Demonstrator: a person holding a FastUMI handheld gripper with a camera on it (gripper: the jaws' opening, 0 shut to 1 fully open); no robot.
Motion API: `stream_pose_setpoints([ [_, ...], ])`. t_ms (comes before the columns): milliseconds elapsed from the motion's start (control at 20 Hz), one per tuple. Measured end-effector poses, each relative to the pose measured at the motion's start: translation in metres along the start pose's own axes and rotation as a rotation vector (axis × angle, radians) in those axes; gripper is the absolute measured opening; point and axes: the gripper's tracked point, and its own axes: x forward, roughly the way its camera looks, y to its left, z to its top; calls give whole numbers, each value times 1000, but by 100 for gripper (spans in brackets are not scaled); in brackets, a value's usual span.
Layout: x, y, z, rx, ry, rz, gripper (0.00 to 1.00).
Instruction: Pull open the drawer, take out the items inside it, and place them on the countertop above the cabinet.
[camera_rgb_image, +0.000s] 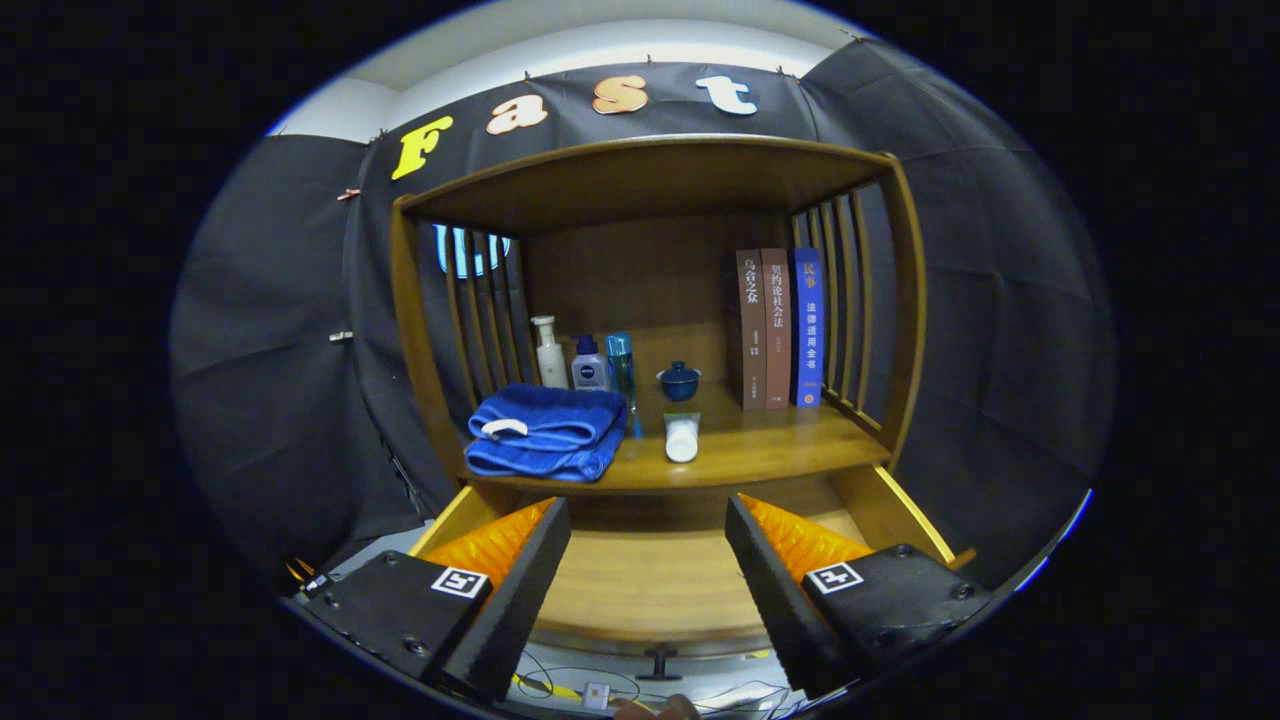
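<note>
Gripper view: gripper (648, 515) spread apart above the smooth wooden drawer (640, 585), holding nothing.

The tool (648, 520) hangs with fingers spread wide over an open wooden drawer (640, 585). Beyond, a folded blue towel (545, 432) and a white tube (682, 438) lie on the bench (780, 445).

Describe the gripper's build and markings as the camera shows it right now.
The gripper has two wedge-shaped fingers with ribbed inner faces, tapering toward the tips. Each sits on a boxy black housing fastened with round screws and carrying a square black-and-white tag on top. Thin cables trail beneath it.
</note>
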Motion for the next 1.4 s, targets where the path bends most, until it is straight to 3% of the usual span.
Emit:
stream_pose_setpoints([
  [250,-28,-1,-65,21,25,-9,99],
  [650,-8,-17,-129,20,113,-51,100],
  [1100,16,-20,-119,10,113,-78,99],
  [1400,66,-19,-109,42,128,-71,99],
])
